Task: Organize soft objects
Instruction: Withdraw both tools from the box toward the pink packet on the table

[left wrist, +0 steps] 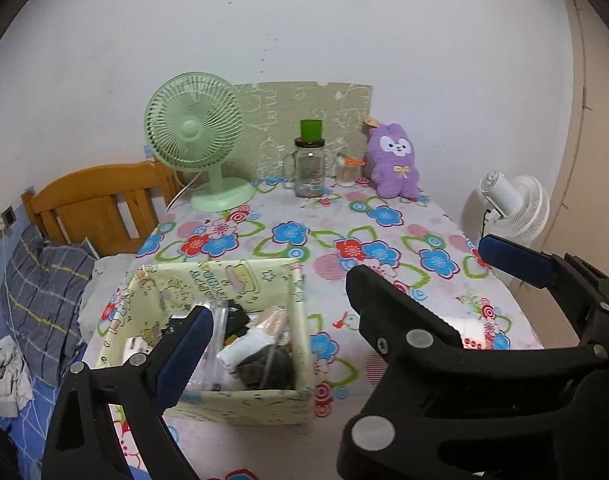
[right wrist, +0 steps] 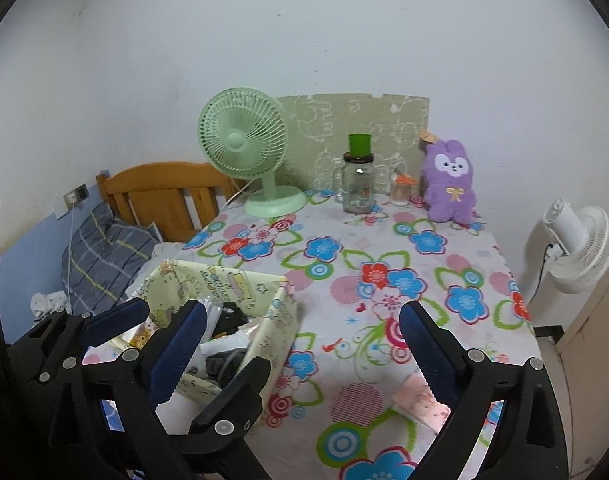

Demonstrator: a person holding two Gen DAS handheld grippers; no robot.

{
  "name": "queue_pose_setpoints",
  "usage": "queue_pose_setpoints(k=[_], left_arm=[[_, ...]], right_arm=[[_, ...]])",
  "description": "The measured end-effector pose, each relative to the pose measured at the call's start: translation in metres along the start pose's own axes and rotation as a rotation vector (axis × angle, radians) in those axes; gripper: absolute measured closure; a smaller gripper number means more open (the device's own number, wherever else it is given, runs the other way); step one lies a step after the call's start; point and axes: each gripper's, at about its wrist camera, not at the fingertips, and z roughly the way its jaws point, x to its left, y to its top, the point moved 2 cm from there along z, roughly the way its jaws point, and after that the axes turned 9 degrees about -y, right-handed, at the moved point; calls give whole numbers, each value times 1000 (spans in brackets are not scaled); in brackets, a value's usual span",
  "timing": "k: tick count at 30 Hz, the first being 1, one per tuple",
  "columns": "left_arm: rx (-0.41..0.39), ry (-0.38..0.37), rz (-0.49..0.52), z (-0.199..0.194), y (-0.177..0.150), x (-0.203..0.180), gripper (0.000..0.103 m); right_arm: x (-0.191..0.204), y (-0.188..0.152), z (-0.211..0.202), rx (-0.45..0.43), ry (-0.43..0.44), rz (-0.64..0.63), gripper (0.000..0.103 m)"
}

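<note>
A pale yellow fabric storage box (left wrist: 240, 276) (right wrist: 280, 316) stands on the near left of the flowered table, with rolled socks and dark soft items (left wrist: 260, 356) inside. A purple plush rabbit (left wrist: 392, 160) (right wrist: 450, 184) sits upright at the far right against the wall. A pink tissue pack (right wrist: 418, 398) lies near the front right edge. My left gripper (left wrist: 344, 292) is open and empty over the box's right side. My right gripper (right wrist: 300, 340) is open and empty above the table right of the box.
A green desk fan (left wrist: 196, 140) (right wrist: 244, 148), a glass jar with a green cup on it (left wrist: 309, 164) (right wrist: 358, 180) and a small orange-lidded jar (left wrist: 348, 170) stand at the back. A white fan (right wrist: 576, 248) stands right of the table. A bed with a pillow (left wrist: 40, 292) lies left.
</note>
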Motion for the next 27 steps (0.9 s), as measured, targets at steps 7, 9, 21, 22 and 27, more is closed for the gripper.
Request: queue_pose_setpoints(k=[7,9,21,22,27], left_arm=[[10,-34,18,2,-1,-26,6],[16,-42,29,4,-1,-36,6],[14,-85,65,12,-5,-76,7],[12,-87,67,13,-5,-79,7],[11,-99,69,18,-9,-89,13]], right_arm=[[-28,-6,-11,-11,-34,39,1],[-34,-8,-14,-13,-42,44,1],[-74,-20,-25,-26,-99,67,1],[-77,-21,-25,-27,-103,67,1],[-88,-27,-25,-26,-118,70,1]])
